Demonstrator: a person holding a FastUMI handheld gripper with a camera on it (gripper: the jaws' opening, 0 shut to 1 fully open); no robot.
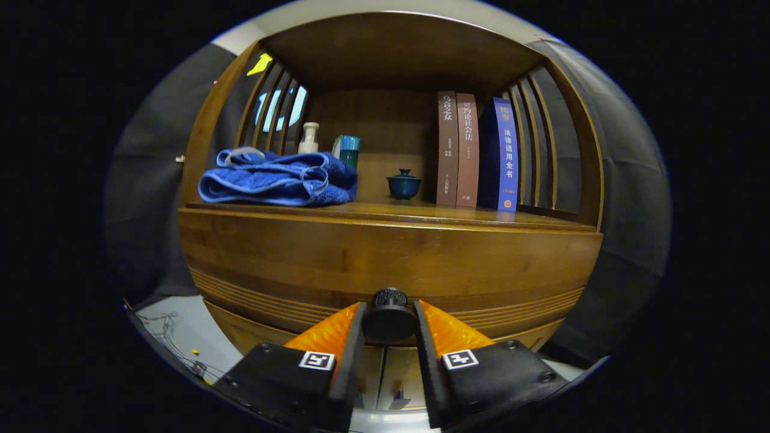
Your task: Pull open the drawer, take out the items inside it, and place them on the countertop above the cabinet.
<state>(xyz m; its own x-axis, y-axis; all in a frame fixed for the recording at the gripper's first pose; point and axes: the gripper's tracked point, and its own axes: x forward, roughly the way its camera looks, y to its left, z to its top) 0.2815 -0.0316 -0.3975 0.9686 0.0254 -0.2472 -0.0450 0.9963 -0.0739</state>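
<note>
The gripper is clenched on the round black drawer knob, one orange-and-black finger pressing each side. The knob juts straight out toward the camera from the brown wooden drawer front, whose long axis runs left to right. Above it, the counter carries a folded blue towel, a small teal lidded cup and three upright books.

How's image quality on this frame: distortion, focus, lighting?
Gripper view: strong fisheye, so the drawer front and countertop bow outward. Focus is sharp on the books, towel and teacup. Light is dim and warm, and the shelf's top is shadowed. The tongs close on the knob, both in fair focus.
</note>
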